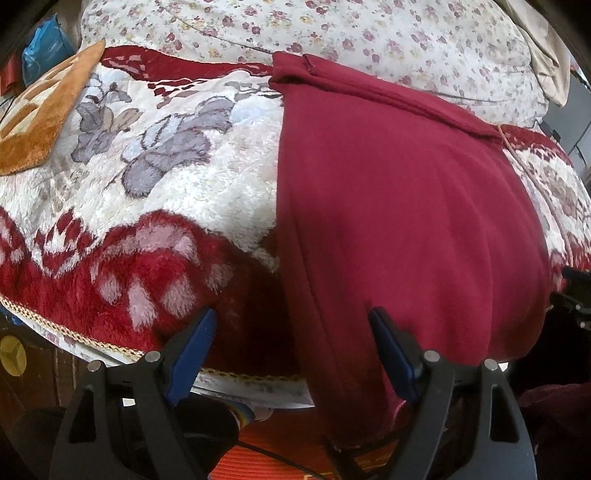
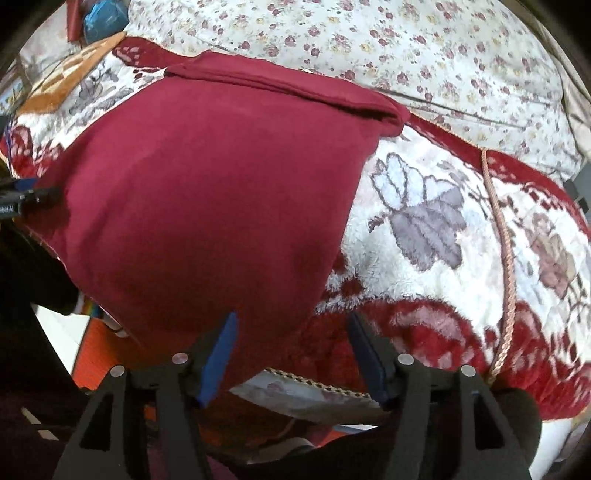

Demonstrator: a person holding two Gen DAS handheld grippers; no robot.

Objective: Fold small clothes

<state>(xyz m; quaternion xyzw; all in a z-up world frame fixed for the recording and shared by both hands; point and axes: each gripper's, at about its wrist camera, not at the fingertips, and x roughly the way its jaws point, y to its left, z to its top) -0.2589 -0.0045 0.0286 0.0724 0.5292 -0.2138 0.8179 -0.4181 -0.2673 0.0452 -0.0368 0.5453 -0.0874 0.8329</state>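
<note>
A dark red garment (image 1: 399, 206) lies flat on a plush red-and-white floral blanket (image 1: 177, 177), with a folded band along its far end, and its near end hangs over the bed's edge. My left gripper (image 1: 291, 314) is open above the garment's near left edge, the right blue pad (image 1: 391, 347) over the cloth and the left one over the blanket. In the right wrist view the garment (image 2: 207, 192) fills the left half. My right gripper (image 2: 292, 317) is open at its near right corner, gripping nothing. The left gripper's tip (image 2: 33, 195) shows at that view's left edge.
A small-flowered white sheet (image 1: 332, 33) covers the bed beyond the blanket. An orange-brown mat (image 1: 40, 110) and a blue bag (image 1: 44, 48) lie at the far left. A braided cord trim (image 2: 498, 221) crosses the blanket on the right. An orange floor mat (image 1: 280, 443) lies below the bed edge.
</note>
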